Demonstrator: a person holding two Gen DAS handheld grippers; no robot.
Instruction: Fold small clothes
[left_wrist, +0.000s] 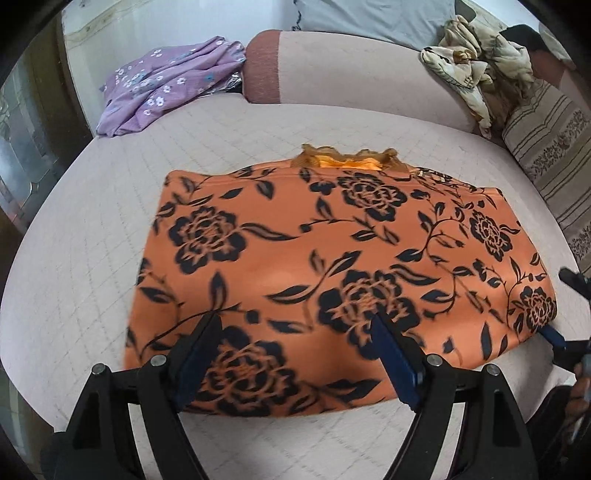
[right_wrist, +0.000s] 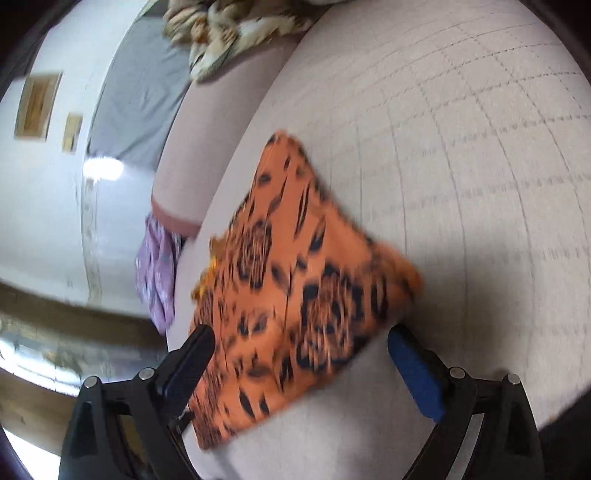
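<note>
Orange cloth (left_wrist: 332, 258) printed with black roses, folded to a broad rectangle, flat on the pale quilted bed (left_wrist: 74, 277); frilled orange trim showing at its far edge. Left gripper (left_wrist: 295, 325) low over the cloth's near edge, fingers spread wide, blue pads apart and pinching nothing. Right gripper (right_wrist: 301, 338) just off the cloth's right-hand corner, fingers likewise parted with that corner showing between them, not pressed by either pad; contact with the fabric impossible to tell through the blur. Tip of that same gripper visible from the left wrist beside the cloth's right edge. Beyond the cloth, a pinkish bolster (left_wrist: 332, 66) across the bed; left of the bolster, a crumpled lilac floral garment (left_wrist: 159, 85); right of it, a heap of cream patterned fabric (left_wrist: 476, 70) and a striped cushion (left_wrist: 554, 155).
</note>
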